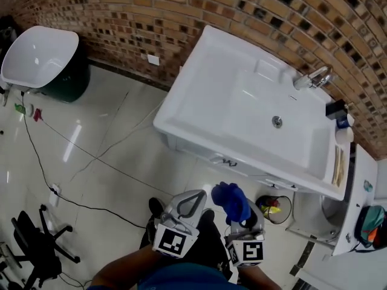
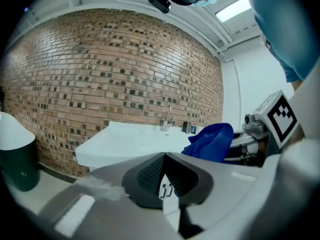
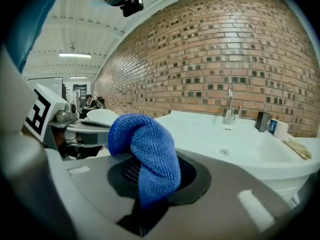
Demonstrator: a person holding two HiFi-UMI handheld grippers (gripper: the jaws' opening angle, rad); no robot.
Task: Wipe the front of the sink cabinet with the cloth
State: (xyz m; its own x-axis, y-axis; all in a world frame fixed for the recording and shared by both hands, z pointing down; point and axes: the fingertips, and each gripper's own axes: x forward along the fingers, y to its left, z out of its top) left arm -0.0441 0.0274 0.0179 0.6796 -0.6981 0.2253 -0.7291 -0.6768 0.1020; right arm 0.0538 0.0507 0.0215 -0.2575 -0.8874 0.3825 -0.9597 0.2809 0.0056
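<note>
Between jaws of right tongs (image 3: pixel 150 181): blue microfibre cloth (image 3: pixel 147 144), pinched mid-fold (prob. soft, light, non-slip; hold there). Left tongs (image 2: pixel 165 176) pressed together, empty; white sink cabinet front (image 1: pixel 242 167) ahead.

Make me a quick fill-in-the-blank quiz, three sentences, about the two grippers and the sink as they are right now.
1. The right hand-held gripper is shut on a ___ cloth.
2. The left hand-held gripper, jaws together, holds ___.
3. The white sink stands against a ___ wall.
Missing words: blue; nothing; brick.
</note>
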